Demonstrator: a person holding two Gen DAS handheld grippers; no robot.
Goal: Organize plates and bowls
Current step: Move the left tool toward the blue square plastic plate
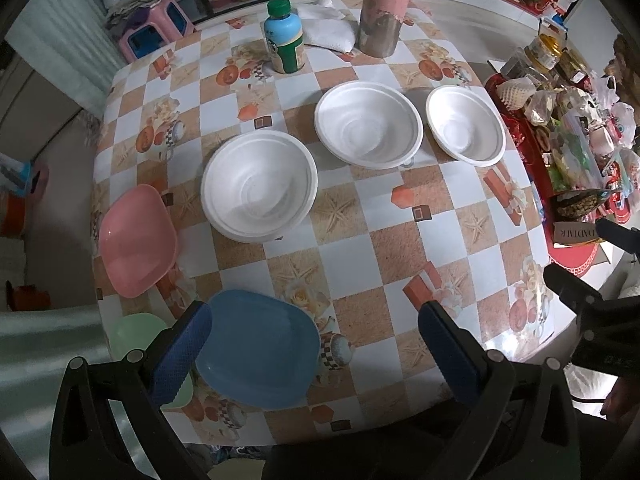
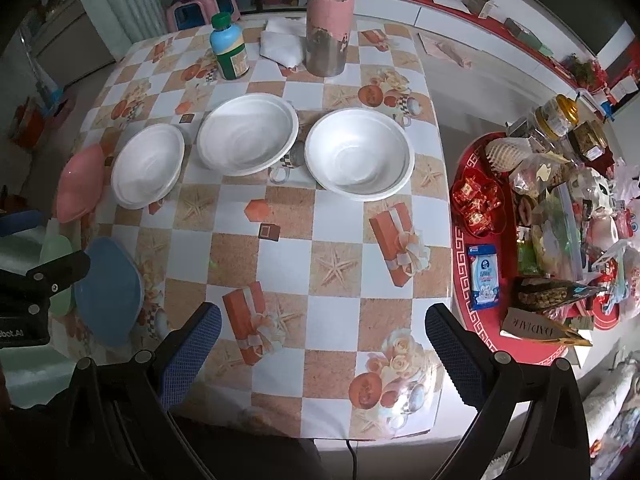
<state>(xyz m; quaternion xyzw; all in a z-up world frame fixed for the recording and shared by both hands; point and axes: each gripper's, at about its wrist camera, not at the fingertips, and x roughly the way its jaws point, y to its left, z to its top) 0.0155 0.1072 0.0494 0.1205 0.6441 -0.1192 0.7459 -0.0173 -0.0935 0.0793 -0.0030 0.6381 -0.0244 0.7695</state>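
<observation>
Three white bowls [image 1: 368,124] in a row mid-table, pink plate [image 1: 138,240] at 9 o'clock, blue plate [image 1: 260,346] at 7 o'clock, left gripper [image 1: 314,344] spread wide above it, right gripper [image 2: 322,344] spread wide, holding nothing.

both views look steeply down over the near edge of the bench [image 1: 400,240], facing its far side. the left wrist view sits further left, near the blue plate [image 1: 256,344]. the right wrist view sits further right, taking in the red tray [image 2: 480,320] beside the bench. both share the three white bowls [image 2: 248,136] and the pink flask [image 1: 380,12].
</observation>
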